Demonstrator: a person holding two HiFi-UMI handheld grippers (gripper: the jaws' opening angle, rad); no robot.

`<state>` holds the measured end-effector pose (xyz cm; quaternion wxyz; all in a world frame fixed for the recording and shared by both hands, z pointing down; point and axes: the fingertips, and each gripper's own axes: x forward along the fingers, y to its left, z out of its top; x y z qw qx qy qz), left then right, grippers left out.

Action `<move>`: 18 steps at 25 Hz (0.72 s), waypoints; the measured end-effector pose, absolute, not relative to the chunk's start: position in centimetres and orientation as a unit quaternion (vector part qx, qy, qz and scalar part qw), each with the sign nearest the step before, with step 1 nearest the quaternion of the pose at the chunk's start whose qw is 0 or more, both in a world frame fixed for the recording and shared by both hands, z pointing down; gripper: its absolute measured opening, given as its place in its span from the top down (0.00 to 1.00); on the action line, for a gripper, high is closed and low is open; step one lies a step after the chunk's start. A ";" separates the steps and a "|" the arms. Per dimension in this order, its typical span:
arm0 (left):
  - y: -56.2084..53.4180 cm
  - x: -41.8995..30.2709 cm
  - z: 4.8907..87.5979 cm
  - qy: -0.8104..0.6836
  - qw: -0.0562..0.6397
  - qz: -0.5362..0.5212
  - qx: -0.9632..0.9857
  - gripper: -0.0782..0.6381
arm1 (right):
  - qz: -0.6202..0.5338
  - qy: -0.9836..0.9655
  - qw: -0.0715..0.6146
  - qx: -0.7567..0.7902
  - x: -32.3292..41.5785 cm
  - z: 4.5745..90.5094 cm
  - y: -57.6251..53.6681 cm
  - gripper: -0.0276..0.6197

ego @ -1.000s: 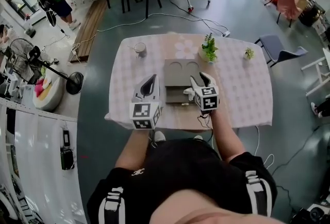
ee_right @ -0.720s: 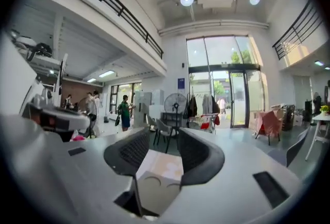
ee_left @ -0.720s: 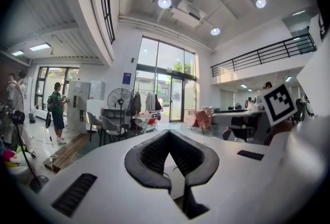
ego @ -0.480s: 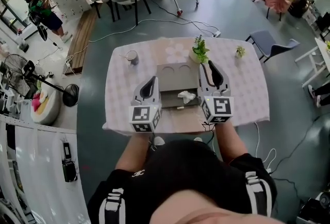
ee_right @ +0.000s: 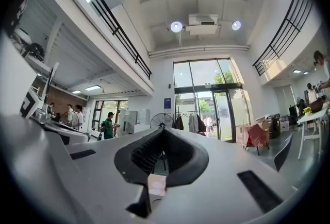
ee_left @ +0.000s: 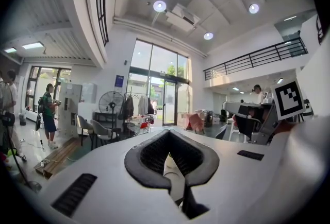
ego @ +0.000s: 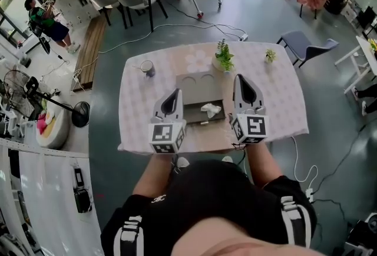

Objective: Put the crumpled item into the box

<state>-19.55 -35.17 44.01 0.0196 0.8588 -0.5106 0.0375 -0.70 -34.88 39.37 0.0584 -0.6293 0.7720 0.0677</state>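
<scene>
The crumpled white paper wad [ego: 210,110] sits in the open grey box [ego: 189,111] on the checked-cloth desk [ego: 272,102] (looks soft, featherlight, pinchable anywhere), left gripper [ego: 174,93] closed and empty, right gripper [ego: 240,79] just pinched closed on nothing.

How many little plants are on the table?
2. The bigger plant stands at the far right corner of the box, near the middle of the table. The smaller plant stands further right, near the far edge. None looks hidden.

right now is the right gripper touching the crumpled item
Apart. Head view: crumpled item lies in the box, a gap from the right gripper, whose jaws just closed empty.
</scene>
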 end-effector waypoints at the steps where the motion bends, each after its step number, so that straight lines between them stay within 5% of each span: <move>1: -35.1 -19.5 43.9 -0.511 0.019 0.038 0.859 0.91 | 0.064 0.772 0.057 -0.629 -0.7 39.5 -34.9 0.95; 18: -34.3 -19.7 43.4 -0.519 0.017 0.039 0.854 0.91 | 0.047 0.784 0.037 -0.617 -1.1 40.6 -34.5 0.95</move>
